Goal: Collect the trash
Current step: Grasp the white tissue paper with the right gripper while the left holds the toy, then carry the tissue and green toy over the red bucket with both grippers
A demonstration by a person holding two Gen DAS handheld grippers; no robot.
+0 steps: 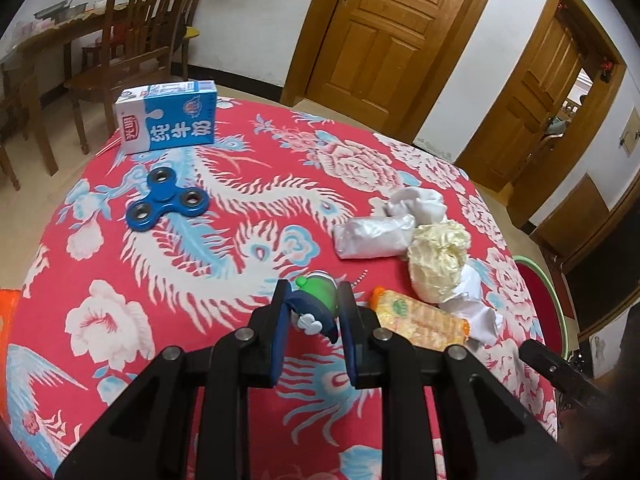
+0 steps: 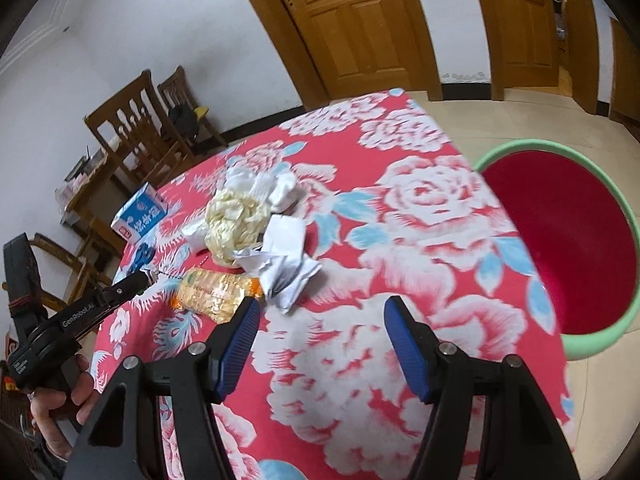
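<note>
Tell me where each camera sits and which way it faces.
Left wrist: behind the left claw, angled down at the table; its claw grips a green toy.
Right wrist: behind the open right claw, angled down at the table edge and red basin; a hand shows.
Shared: wrapper, milk carton.

The walls (image 1: 256, 20) are white, with a dark strip along the bottom where they meet the pale floor (image 2: 520, 108). Two brown wooden doors (image 1: 392, 28) are set in the far wall, and one more door (image 1: 548, 92) on the right stands open. On the left, brown wooden chairs (image 1: 140, 36) stand by a wooden side table (image 1: 60, 32), and the worktop (image 1: 248, 208) has a red cloth with big white flowers.
</note>
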